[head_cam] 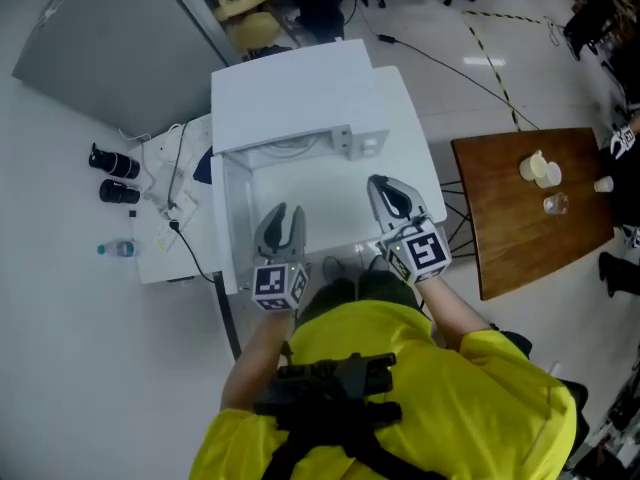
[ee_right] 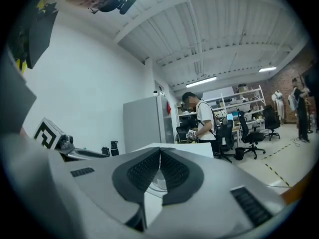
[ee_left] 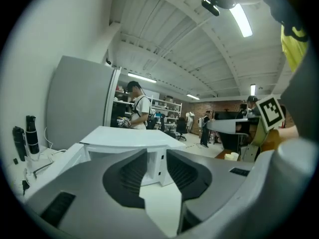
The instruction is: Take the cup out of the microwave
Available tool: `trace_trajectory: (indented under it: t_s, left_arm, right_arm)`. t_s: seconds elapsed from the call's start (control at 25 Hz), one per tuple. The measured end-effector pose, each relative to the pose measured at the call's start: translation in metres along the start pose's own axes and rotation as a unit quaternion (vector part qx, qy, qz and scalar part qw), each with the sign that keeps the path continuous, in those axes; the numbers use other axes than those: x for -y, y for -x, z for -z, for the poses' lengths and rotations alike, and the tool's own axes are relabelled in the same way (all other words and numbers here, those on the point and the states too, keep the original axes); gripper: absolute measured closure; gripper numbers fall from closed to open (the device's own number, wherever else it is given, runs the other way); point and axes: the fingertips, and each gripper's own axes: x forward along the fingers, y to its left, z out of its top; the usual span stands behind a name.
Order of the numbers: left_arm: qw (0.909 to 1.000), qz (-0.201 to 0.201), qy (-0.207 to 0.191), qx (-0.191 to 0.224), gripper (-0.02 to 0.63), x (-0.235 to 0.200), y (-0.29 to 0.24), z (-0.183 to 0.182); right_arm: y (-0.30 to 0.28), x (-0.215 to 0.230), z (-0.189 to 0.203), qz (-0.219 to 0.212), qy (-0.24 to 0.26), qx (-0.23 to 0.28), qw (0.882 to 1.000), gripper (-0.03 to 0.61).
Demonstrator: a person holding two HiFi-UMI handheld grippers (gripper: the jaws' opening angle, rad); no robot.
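The microwave (head_cam: 300, 88) is a plain white box on a white table, its front facing me; the left gripper view shows it (ee_left: 127, 136) straight ahead. No cup shows inside it; a round pale plate lies just inside the opening. My left gripper (head_cam: 285, 213) hovers over the white surface in front of the opening, its jaws a little apart with nothing between them (ee_left: 157, 156). My right gripper (head_cam: 385, 183) sits to its right, nearer the microwave's front corner, jaws closed tip to tip and empty (ee_right: 159, 153).
A wooden table (head_cam: 510, 248) at the right carries pale cups (head_cam: 545, 171) and a clear glass (head_cam: 556, 204). Black bottles (head_cam: 115, 163), a water bottle (head_cam: 118, 249) and cables lie left of the microwave. A grey cabinet (head_cam: 110, 38) stands behind. A person (ee_left: 137, 103) stands in the background.
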Motion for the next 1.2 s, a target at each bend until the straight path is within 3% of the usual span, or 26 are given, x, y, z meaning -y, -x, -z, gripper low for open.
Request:
trace_trajectory:
  t_s: [0.08, 0.16, 0.24, 0.4, 0.48, 0.64, 0.88, 1.2]
  left_arm:
    - [0.9998, -0.014, -0.007, -0.014, 0.393, -0.01, -0.029, 0.024]
    - [0.9989, -0.04, -0.013, -0.017, 0.322, -0.024, -0.06, 0.047]
    - [0.9974, -0.066, -0.02, -0.022, 0.21, -0.039, -0.095, 0.073]
    - [0.9959, -0.087, -0.013, -0.022, 0.206, -0.064, -0.164, 0.113]
    - [0.9958, -0.09, -0.011, -0.014, 0.156, -0.076, -0.194, 0.124]
    - [0.9937, -0.11, -0.015, -0.014, 0.155, -0.106, -0.238, 0.136]
    - [0.9932, -0.113, -0.022, -0.015, 0.183, -0.119, -0.273, 0.146]
    - [0.9913, -0.131, 0.001, 0.0, 0.192, -0.134, -0.298, 0.141]
  right_arm:
    - [-0.009, 0.011, 0.015, -0.009, -0.012, -0.009, 1.0, 0.571]
    - [-0.014, 0.018, 0.031, -0.022, -0.02, -0.017, 0.999, 0.571]
    - [-0.018, 0.024, 0.048, -0.034, -0.026, -0.026, 0.999, 0.571]
    - [-0.034, 0.038, 0.085, -0.044, -0.043, -0.04, 0.997, 0.571]
    - [-0.044, 0.045, 0.102, -0.044, -0.051, -0.046, 0.997, 0.571]
    - [-0.056, 0.053, 0.126, -0.046, -0.061, -0.049, 0.996, 0.571]
    - [-0.06, 0.052, 0.153, -0.055, -0.072, -0.071, 0.993, 0.571]
    - [-0.063, 0.044, 0.155, -0.065, -0.078, -0.079, 0.992, 0.571]
